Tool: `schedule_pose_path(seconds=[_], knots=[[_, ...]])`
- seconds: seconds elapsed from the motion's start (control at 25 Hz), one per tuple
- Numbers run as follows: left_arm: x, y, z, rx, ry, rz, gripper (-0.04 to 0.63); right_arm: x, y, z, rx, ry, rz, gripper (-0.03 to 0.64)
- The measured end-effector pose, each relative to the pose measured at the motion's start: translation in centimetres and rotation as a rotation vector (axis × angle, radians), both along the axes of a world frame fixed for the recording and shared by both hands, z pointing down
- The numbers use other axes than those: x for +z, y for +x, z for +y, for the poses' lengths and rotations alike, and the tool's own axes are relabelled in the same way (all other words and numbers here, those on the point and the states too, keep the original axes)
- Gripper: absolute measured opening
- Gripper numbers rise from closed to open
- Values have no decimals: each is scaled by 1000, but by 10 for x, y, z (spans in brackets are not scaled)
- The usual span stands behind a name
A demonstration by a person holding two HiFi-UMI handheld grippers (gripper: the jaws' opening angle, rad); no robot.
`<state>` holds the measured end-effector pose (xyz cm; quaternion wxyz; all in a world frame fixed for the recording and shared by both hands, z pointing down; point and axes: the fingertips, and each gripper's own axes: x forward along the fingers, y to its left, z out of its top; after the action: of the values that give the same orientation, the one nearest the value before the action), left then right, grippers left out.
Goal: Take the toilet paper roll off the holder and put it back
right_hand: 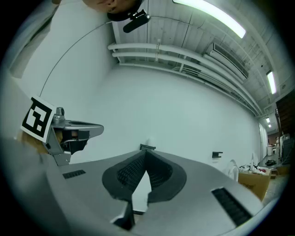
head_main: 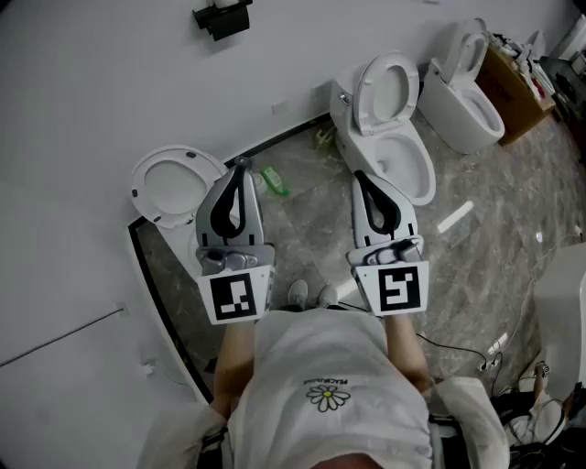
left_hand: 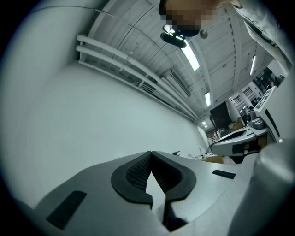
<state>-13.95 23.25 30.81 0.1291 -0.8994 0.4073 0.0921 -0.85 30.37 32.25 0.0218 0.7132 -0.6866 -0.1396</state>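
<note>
the white wall [head_main: 82, 101] is filling most of every view, and the marbled floor [head_main: 494, 220] is carrying three white toilets: one with its lid up at the left [head_main: 174, 188], one in the middle [head_main: 389, 119] and one at the right [head_main: 462, 82]. the person is standing facing the wall, holding the left gripper [head_main: 241, 167] and the right gripper [head_main: 360, 176] out side by side. both are fully closed and gripping nothing, their ribbed pads meeting at the tips.

the roll is not clearly showing. a black wall fixture [head_main: 222, 16] well ahead of both grippers is probably the holder, and a pale patch on it may be the roll, but it is too small to tell.

the step in hand looks like the approach. to do it well, the person should be walking up to the fixture, spreading one gripper wide before arriving, and closing gently across the roll's sides so the soft paper is not getting crushed. the other gripper should be staying clear.

the head view is giving the floor layout, including a green object [head_main: 274, 180] between the toilets. the right gripper view is showing two small black brackets [right_hand: 147, 147] [right_hand: 217, 154] on the wall and the left gripper beside it. the left gripper view is showing ceiling lights [left_hand: 190, 56].
</note>
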Motion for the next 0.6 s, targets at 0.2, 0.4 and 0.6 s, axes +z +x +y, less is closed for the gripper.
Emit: schedule_pose_path(seconds=[0.2, 0.4, 0.6], knots=[[3, 0, -1, -8, -4, -20, 17, 2, 5, 2, -8, -9, -19, 9], [3, -7, -3, -53, 3, -21, 17, 8, 15, 8, -13, -21, -29, 9], [4, -5, 9, -91, 39, -33, 17, 22, 23, 17, -56, -32, -51, 9]])
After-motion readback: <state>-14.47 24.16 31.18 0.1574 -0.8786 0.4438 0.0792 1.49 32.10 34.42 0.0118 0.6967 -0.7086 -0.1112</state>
